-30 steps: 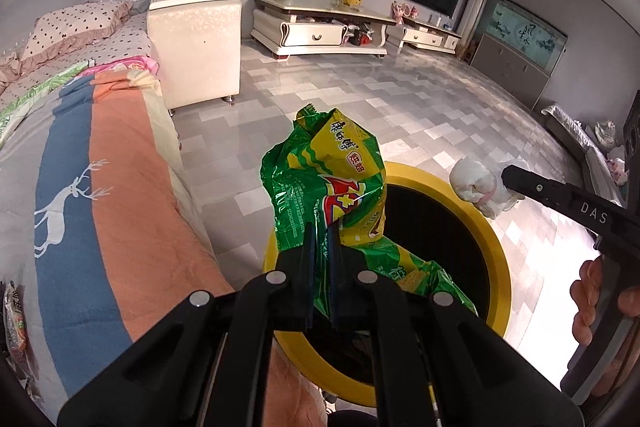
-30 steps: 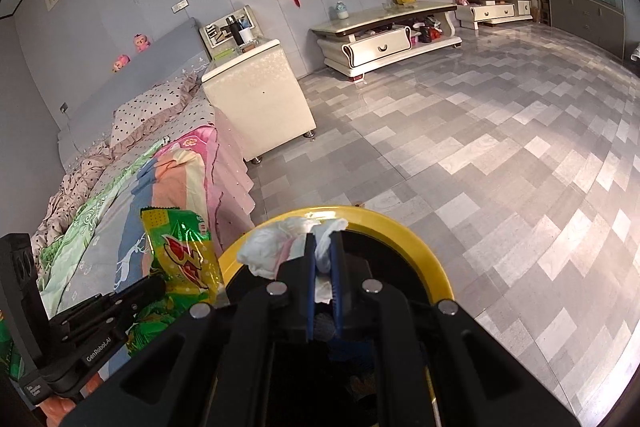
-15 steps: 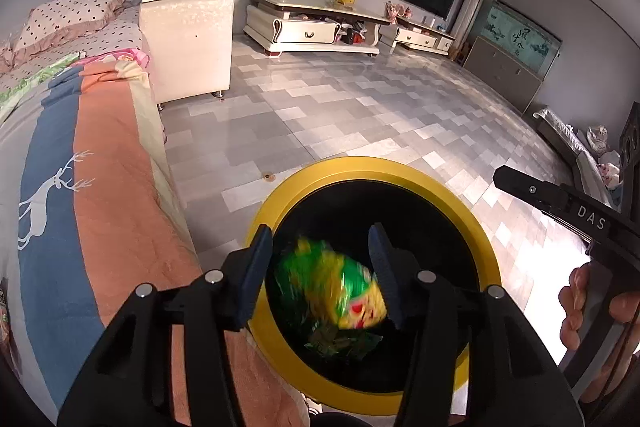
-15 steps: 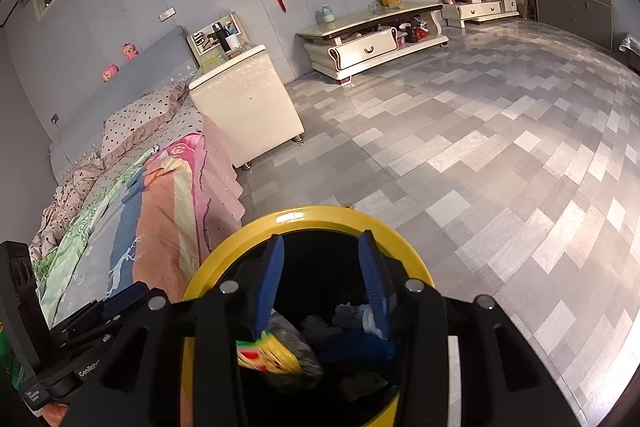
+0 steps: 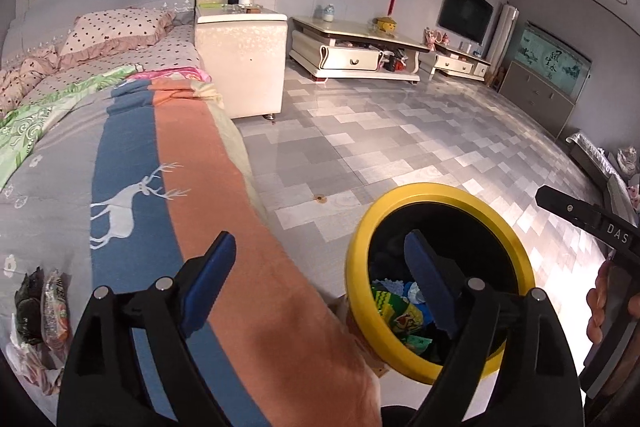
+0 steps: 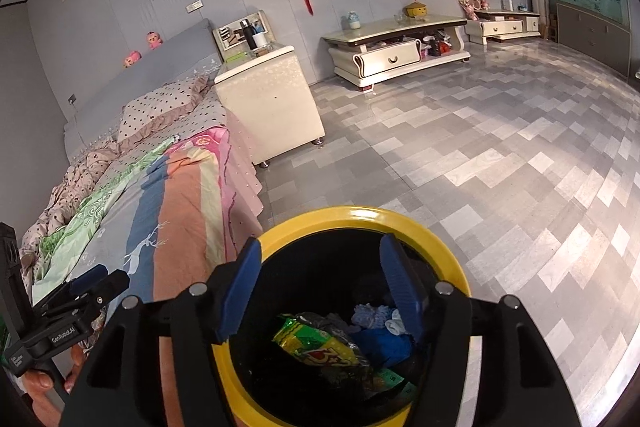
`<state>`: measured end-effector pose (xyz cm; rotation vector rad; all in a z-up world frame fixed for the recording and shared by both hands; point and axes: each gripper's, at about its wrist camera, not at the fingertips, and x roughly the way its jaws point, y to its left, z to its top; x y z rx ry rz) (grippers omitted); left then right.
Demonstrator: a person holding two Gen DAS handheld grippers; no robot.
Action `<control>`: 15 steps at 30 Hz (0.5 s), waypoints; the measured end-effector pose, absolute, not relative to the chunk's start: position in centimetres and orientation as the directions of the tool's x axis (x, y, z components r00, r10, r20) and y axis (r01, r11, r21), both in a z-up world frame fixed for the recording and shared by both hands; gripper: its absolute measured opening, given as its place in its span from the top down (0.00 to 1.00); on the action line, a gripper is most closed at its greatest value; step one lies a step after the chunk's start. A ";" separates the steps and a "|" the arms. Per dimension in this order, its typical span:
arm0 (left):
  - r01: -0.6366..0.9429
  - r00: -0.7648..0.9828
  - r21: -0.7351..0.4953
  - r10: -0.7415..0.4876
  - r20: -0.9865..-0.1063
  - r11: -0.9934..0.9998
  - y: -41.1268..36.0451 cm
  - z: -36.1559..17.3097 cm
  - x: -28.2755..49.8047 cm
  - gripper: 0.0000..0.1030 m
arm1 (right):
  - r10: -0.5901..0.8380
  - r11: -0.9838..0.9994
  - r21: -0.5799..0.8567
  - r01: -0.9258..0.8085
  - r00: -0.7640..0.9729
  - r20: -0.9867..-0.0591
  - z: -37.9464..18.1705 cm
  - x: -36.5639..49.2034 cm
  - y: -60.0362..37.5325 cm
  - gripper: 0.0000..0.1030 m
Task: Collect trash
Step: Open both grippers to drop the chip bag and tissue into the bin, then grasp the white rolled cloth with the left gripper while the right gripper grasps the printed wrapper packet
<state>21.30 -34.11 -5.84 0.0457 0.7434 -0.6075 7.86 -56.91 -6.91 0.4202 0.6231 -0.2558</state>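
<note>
Trash wrappers [image 5: 44, 307] lay on the bed [image 5: 132, 155] at my lower left in the left wrist view, well apart from the yellow bin [image 5: 440, 195]. My left gripper [image 5: 320, 267] was opening, nothing between its jaws. I judged the wrappers light, crinkly and slippery; a pinch on a crumpled edge should hold. In the right wrist view, my right gripper [image 6: 320, 283] was opening over the bin, empty, with a green snack bag [image 6: 316, 345] and tissue [image 6: 394, 323] lying inside.
</note>
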 end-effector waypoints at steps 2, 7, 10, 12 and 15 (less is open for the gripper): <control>0.518 0.599 -0.149 -0.482 -0.640 0.842 -32.1 -5.3 21.3 0.20 | -0.080 0.902 0.297 0.315 0.795 -0.601 -6.1 8.3 -55.4 0.43; 0.449 0.660 -0.109 -0.412 -0.628 0.887 -26.0 -4.2 22.2 0.20 | 0.014 0.928 0.309 0.207 0.812 -0.584 -4.7 9.9 -51.0 0.43; 0.397 0.692 -0.091 -0.363 -0.624 0.913 -21.7 -4.0 22.6 0.20 | 0.061 0.941 0.304 0.145 0.815 -0.577 -3.9 10.9 -48.0 0.43; 0.360 0.706 -0.087 -0.332 -0.625 0.929 -18.7 -4.1 22.8 0.20 | 0.103 0.948 0.303 0.095 0.811 -0.576 -3.7 11.8 -45.7 0.43; 0.304 0.724 -0.082 -0.286 -0.628 0.949 -14.1 -4.5 22.9 0.20 | 0.158 0.956 0.293 0.023 0.800 -0.579 -3.5 13.2 -42.2 0.43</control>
